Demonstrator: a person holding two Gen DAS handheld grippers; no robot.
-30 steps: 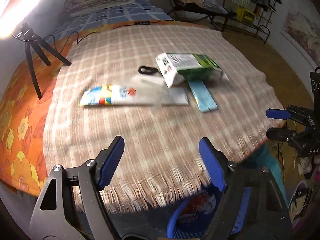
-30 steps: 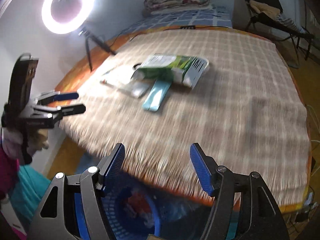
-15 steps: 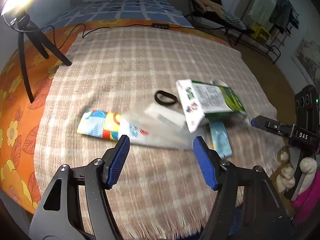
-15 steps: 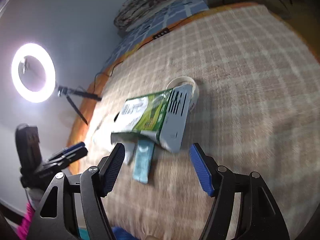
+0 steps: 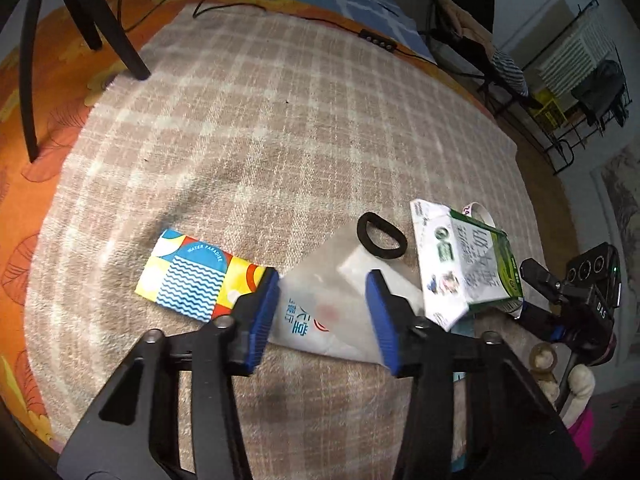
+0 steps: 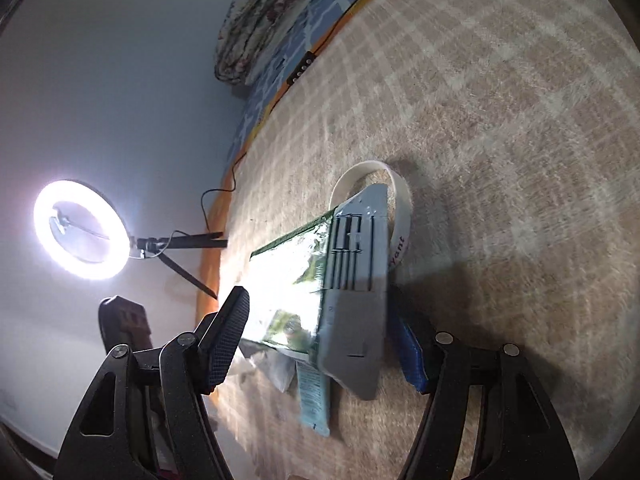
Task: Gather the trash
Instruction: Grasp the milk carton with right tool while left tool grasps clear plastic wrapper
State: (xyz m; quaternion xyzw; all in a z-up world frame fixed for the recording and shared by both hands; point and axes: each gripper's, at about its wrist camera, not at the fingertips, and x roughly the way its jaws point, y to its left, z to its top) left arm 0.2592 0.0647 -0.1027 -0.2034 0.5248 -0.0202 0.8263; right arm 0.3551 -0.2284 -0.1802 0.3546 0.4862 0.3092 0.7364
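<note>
A clear plastic bag (image 5: 320, 312) with blue print lies on the checked blanket (image 5: 280, 140). My left gripper (image 5: 322, 316) is open low over it, one finger on each side. A colourful packet (image 5: 192, 284) lies just left of it, and a black ring (image 5: 380, 236) just beyond. My right gripper (image 6: 320, 344) is open around the near end of a green and white carton (image 6: 320, 264), which lies between its fingers. That carton (image 5: 460, 264) and the right gripper (image 5: 534, 296) also show at the right of the left wrist view. A light blue wrapper (image 6: 314, 400) sticks out from under the carton.
A white tape ring (image 6: 400, 200) lies partly under the carton's far end. A lit ring light (image 6: 82, 230) on a tripod (image 5: 80, 20) stands at the blanket's edge, with a black cable (image 5: 280, 12) beside it. Folded bedding (image 6: 260, 20) sits at the far end.
Both grippers have come in from the blanket's edge and dropped low. The left now straddles the plastic bag with narrower jaws, and the right has reached the carton.
</note>
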